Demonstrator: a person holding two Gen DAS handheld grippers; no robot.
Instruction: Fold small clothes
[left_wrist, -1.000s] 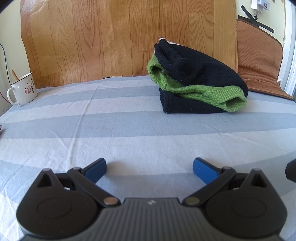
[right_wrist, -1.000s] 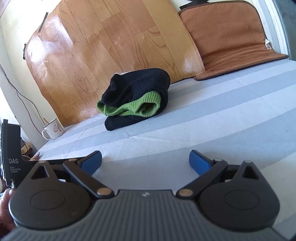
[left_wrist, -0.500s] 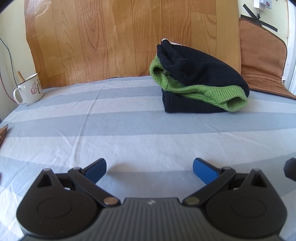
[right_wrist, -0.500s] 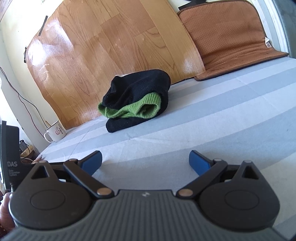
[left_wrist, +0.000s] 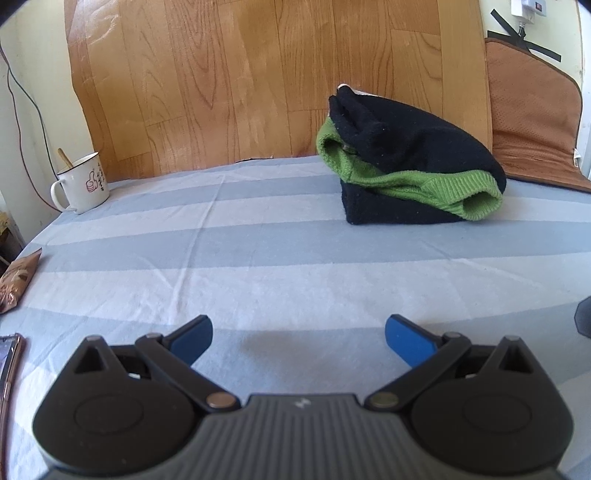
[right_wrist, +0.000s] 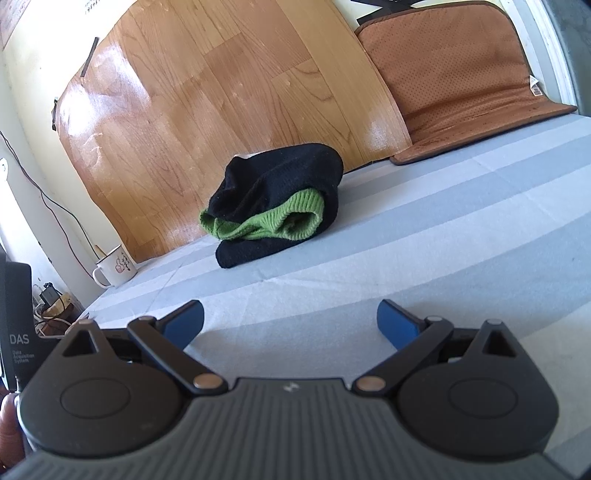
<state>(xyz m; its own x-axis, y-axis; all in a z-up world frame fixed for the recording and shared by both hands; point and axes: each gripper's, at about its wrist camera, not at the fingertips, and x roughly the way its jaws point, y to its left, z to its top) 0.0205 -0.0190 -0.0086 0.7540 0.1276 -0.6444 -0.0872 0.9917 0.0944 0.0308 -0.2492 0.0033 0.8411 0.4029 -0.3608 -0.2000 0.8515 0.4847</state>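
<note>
Left gripper (left_wrist: 298, 338) and right gripper (right_wrist: 290, 321), jaws wide and empty, hover above the blue-striped sheet (left_wrist: 295, 258), well short of the folded black-and-green knitted garment (left_wrist: 410, 166).

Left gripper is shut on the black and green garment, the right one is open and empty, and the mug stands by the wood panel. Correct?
Not quite. The left gripper is open and empty, apart from the black and green garment on the striped sheet, as the left wrist view shows. The right gripper is open and empty, and the mug stands by the wood panel.
</note>
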